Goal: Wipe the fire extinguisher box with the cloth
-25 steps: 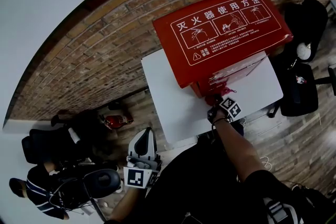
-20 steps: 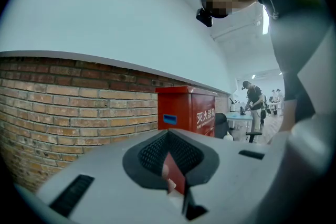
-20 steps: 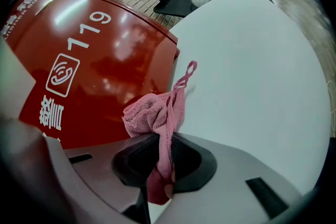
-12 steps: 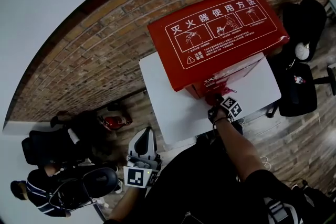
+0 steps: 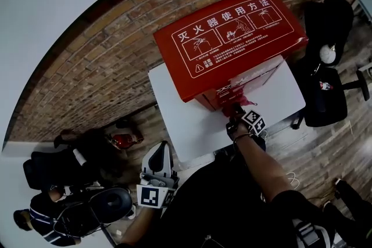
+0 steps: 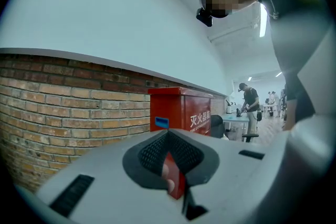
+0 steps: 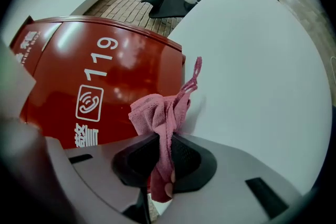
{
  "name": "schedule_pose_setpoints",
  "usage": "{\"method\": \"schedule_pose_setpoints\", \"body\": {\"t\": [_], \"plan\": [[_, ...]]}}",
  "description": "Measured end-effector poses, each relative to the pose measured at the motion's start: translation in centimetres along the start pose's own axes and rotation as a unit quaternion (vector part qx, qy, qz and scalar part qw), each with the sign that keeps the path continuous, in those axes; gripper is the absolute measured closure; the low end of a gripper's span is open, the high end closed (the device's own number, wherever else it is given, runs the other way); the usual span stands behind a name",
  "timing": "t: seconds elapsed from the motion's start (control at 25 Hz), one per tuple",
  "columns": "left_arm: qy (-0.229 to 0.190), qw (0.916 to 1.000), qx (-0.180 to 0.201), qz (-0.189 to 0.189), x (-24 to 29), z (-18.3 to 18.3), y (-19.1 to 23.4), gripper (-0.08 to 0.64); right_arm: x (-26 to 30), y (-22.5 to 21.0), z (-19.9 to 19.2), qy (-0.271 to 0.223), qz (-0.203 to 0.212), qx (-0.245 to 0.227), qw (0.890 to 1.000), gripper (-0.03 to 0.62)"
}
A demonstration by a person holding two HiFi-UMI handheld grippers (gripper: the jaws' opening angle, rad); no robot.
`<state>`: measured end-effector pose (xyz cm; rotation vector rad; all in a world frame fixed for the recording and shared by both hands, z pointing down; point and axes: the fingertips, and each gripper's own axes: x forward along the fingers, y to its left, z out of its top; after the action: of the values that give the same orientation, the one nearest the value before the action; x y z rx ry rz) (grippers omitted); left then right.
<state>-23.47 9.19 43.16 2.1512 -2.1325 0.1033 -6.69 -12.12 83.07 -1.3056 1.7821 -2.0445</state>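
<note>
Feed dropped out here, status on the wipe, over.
Right claw shut on cloth, at the box front near its corner. Left claw shut, empty, held off the table. Nothing in the way.

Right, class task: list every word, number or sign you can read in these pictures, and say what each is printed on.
"灭火器使用方法": top of the fire extinguisher box, head view.
"119", beside a telephone symbol: its front face, right gripper view.
"灭火器": its side face, left gripper view.
Small print under the three pictures on the top, and the line beneath "灭火器" on the side: too small to read.
</note>
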Motion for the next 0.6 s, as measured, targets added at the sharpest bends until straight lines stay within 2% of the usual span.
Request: {"method": "schedule_pose_setpoints", "body": {"t": [0.16, 0.28, 0.6], "plan": [[-0.034, 0.9993, -0.001, -0.015, 0.5, 1.2, -0.8, 0.522, -0.8, 1.5, 0.1, -0.003, 0.02, 0.005, 1.0, 0.525], [-0.018, 0.9996, -0.002, -0.02, 0.6, 0.7, -1.2, 0.52, -1.3, 2.4, 0.1, -0.004, 0.033, 0.008, 0.999, 0.525], [-0.022, 0.9992, -0.002, -0.033, 0.8, 0.9, -2.1, 0.522, -2.2, 4.9, 0.3, -0.008, 0.064, 0.013, 0.998, 0.525]]}}
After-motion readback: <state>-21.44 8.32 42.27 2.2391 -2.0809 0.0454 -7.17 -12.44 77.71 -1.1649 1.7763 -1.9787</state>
